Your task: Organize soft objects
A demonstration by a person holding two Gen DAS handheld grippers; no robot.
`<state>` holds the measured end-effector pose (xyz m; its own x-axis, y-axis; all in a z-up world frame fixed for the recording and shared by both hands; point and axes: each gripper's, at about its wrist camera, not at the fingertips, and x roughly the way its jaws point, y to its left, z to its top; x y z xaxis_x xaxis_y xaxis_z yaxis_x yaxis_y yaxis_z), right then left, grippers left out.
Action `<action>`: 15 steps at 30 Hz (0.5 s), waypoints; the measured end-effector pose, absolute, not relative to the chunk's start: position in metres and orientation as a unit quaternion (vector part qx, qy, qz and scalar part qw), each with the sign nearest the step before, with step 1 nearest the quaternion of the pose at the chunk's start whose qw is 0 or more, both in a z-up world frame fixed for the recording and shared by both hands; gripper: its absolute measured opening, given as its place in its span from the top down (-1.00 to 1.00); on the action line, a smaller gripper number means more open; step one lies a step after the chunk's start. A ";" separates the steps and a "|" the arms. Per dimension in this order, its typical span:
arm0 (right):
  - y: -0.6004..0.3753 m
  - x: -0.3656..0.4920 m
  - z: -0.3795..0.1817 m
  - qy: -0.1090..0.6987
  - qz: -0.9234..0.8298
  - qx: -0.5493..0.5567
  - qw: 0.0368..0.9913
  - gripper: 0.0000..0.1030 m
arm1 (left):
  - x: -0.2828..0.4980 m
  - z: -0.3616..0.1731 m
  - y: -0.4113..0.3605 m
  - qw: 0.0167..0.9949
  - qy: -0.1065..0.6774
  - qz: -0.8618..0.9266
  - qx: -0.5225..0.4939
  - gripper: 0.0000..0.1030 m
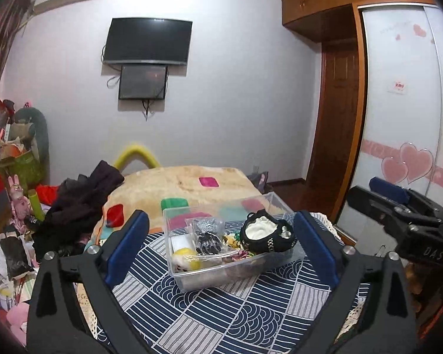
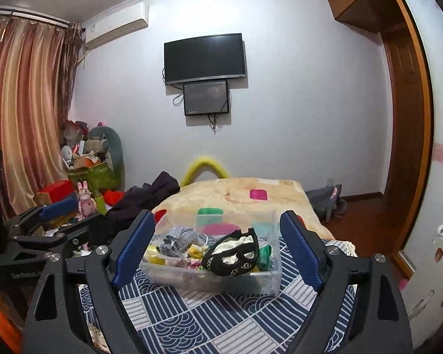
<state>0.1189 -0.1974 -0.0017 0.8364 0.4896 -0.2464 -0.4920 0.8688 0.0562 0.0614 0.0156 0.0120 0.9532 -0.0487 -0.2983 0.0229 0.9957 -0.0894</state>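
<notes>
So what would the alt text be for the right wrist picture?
A clear plastic bin full of small soft items, topped by a black-and-white pouch, sits on a blue patterned cloth between the open right gripper.

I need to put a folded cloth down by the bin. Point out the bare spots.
The navy patterned cloth is bare between the clear plastic bin and the left tool. Beyond the bin, the beige blanket lies bare. The bin itself is crowded, and dark clothes are heaped to its left.
</notes>
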 end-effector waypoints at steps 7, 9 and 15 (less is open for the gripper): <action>-0.196 0.114 -0.007 0.129 0.256 -0.002 0.958 -0.66 | 0.047 0.012 0.010 0.989 0.144 -0.016 -0.040 -0.98; -0.197 0.112 -0.009 0.129 0.256 0.000 0.958 -0.67 | 0.046 0.010 0.008 0.989 0.143 -0.013 -0.039 -0.98; -0.201 0.106 -0.013 0.131 0.257 0.004 0.957 -0.68 | 0.043 0.010 0.005 0.990 0.138 -0.009 -0.035 -0.99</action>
<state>0.1064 -0.2008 -0.0132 0.8332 0.4940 -0.2484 -0.4918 0.8674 0.0754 0.0431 0.0052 0.0101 0.9619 -0.0274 -0.2722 0.0081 0.9974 -0.0716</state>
